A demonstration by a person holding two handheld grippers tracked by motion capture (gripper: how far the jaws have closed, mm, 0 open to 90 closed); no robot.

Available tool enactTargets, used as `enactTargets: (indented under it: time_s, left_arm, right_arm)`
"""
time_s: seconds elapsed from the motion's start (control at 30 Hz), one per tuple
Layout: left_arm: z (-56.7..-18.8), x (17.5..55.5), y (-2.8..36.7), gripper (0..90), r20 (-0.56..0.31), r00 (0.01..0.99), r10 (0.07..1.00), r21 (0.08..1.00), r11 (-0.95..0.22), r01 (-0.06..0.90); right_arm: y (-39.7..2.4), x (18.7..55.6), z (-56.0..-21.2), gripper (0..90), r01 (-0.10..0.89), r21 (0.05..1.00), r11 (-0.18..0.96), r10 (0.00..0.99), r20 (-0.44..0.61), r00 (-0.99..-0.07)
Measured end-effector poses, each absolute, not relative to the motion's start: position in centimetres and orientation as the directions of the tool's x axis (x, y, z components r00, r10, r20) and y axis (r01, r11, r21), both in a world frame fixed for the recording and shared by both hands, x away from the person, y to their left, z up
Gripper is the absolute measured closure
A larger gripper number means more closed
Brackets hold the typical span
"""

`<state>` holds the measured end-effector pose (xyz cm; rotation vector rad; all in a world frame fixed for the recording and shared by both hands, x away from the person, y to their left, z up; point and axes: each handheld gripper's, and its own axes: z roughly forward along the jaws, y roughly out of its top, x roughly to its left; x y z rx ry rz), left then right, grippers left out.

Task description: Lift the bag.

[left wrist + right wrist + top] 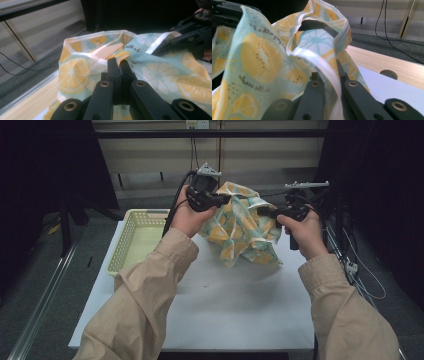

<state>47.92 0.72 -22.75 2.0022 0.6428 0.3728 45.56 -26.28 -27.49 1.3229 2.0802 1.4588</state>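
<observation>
A lemon-printed cloth point(243, 227) in pale teal and yellow is held up above the white table point(240, 310), gathered in loose folds between the two grippers, with its lower edge hanging down close to the tabletop. The left gripper point(226, 198) is seen at the cloth's upper left corner, and in the left gripper view its jaws are clenched on a fold of the fabric point(120, 63) near a white-bound hem. The right gripper point(260, 211) is seen at the cloth's right side; in the right gripper view its jaws are closed on the fabric, with a white hem strip point(324, 72) draped across them (the jaw tips themselves are partly hidden by that strip). The other gripper can be made out behind the cloth in each gripper view, near the picture's upper corner.

To the left of the cloth, a pale yellow perforated basket point(131, 240) is set at the table's far left corner, just beside the left hand point(190, 217). The right hand point(302, 232) is held near the table's right edge. Beyond the table, a grey floor point(85, 245) and a pale panelled wall point(150, 155) are seen, with dark cables point(387, 27) trailing down in front of the wall. A round hole point(389, 74) is visible in a wooden board beside the white surface.
</observation>
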Motion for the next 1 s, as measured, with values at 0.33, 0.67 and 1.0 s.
enactTargets:
  time_s: [0.33,0.67,1.0]
  left_arm:
    - [-23.2,47.3,1.0,90.0,-0.025,0.824,0.566,0.855,-0.415,0.311]
    - [-25.4,46.5,3.5,62.3,-0.124,0.804,0.582,0.833,-0.378,0.403]
    - [-26.2,44.7,5.8,19.8,-0.179,0.815,0.552,0.815,-0.38,0.437]
  right_arm:
    - [-25.5,45.0,-27.8,87.4,0.533,0.841,0.088,0.785,0.271,-0.557]
    - [-24.2,43.9,-29.3,37.9,0.578,0.811,0.091,0.773,0.308,-0.555]
    - [-24.8,41.7,-30.0,15.3,0.572,0.816,0.083,0.74,0.334,-0.584]
